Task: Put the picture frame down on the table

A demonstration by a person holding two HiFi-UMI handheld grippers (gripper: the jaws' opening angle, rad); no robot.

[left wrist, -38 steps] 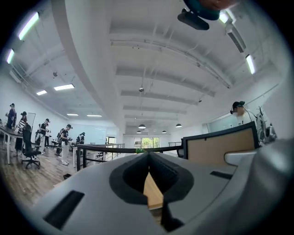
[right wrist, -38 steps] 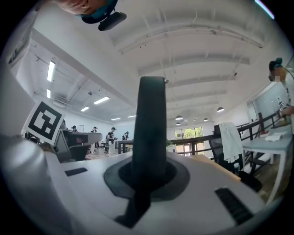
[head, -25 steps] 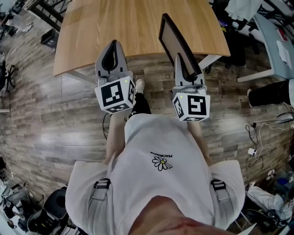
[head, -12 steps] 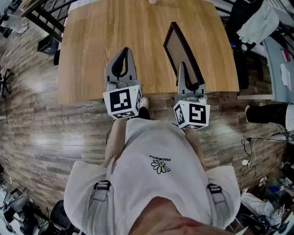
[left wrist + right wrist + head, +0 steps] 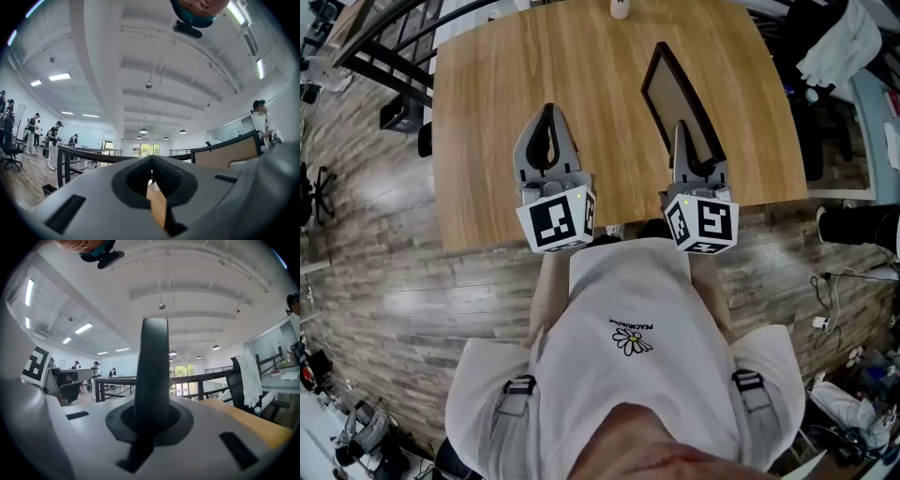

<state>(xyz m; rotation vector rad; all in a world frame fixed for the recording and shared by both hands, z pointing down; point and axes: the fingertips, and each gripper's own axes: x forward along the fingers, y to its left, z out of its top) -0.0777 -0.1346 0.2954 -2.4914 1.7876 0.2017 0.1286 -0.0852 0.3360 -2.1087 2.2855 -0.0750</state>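
The right hand-held gripper pinches the stiff, probably fragile frame by its near edge; the left hand-held gripper is pressed together.

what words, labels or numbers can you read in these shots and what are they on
Shirt: one small line of print by a daisy logo, upside down in the head view, starting "PEAC"; the rest is too small to read.
Left cube and right cube: black-and-white square markers, no words.
Picture frame: no print visible.
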